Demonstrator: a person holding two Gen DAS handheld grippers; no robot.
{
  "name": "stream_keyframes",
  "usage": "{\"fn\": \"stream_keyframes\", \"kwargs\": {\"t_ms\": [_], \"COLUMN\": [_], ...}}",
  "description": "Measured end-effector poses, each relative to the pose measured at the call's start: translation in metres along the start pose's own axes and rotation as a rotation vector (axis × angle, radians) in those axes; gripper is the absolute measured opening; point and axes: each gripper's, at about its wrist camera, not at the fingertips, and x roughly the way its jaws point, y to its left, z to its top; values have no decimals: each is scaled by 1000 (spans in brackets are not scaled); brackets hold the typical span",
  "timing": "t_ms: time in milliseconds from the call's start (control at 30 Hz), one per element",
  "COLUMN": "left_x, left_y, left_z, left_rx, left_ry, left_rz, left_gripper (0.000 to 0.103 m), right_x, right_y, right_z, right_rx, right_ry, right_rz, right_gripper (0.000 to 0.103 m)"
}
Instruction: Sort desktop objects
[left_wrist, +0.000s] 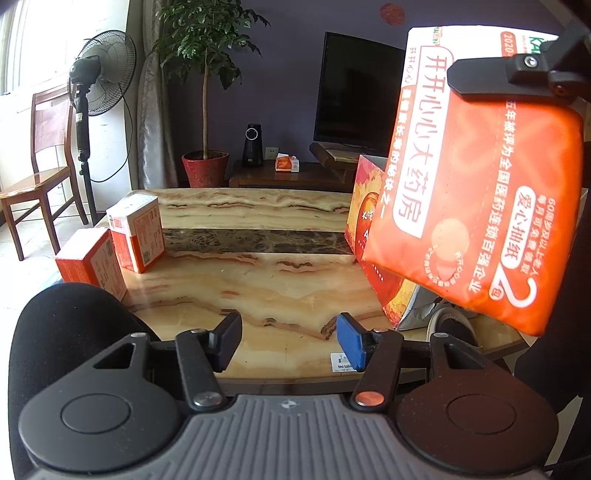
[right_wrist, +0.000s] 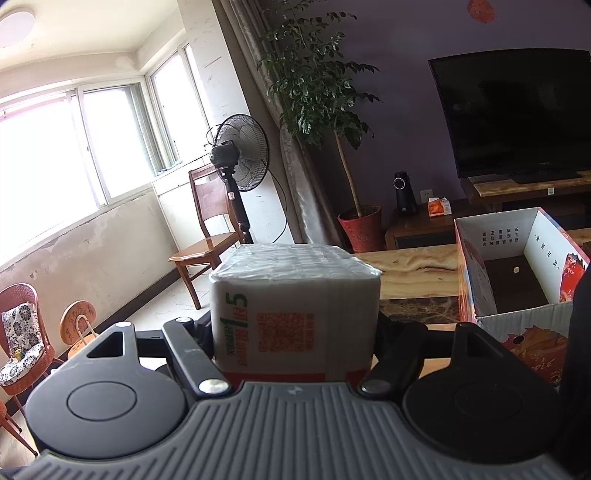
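The open-topped cardboard carton printed with red and orange apple pictures (right_wrist: 517, 273) stands on the right part of the marbled beige stone tabletop (left_wrist: 236, 280). In the right wrist view its dark floor holds only one small pale round spot; no pack lies inside.

The right gripper (right_wrist: 295, 332) is clamped on a soft orange-and-white plastic-wrapped tissue pack (right_wrist: 295, 306), one finger pressed to each side. From the left wrist view this same held pack (left_wrist: 476, 177) hangs in the air above and in front of the carton (left_wrist: 373, 236), with a black finger (left_wrist: 480, 79) lying across its upper face. Its long axis runs steeply from the white end at the top to the orange end at the bottom, leaning a little to the right, and its printed face is turned toward the left camera.

The left gripper (left_wrist: 288, 341) is spread wide with nothing between its fingers, and it hovers over the near edge of the tabletop. A blue pad (left_wrist: 349, 341) covers the inner face of one fingertip.

Two more orange-and-white tissue packs stand at the far left edge of the table: the nearer pack (left_wrist: 92, 264) sits at the corner, and the farther pack (left_wrist: 136, 232) is just behind it, touching or nearly so. Between these packs and the carton the middle of the tabletop lies bare. A small white label (left_wrist: 340, 363) is stuck at the near rim.
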Motion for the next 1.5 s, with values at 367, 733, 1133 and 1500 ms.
{"fn": "stream_keyframes", "kwargs": {"t_ms": [367,733,1133,1500], "left_x": [0,2,6,10], "left_y": [1,-1,-4,-3], "left_z": [1,1,2,2], "left_rx": [-1,3,13,21], "left_ry": [-1,0,-2,-4], "left_rz": [0,-6,-20,-32], "left_gripper": [58,58,58,58], "right_x": [3,0,-7,-6], "right_y": [0,2,0,0], "right_z": [-1,-2,-3,-4], "right_rx": [-6,-16,-12,-16], "right_ry": [5,3,-7,-3], "right_rz": [2,7,7,6], "right_gripper": [76,76,76,76]}}
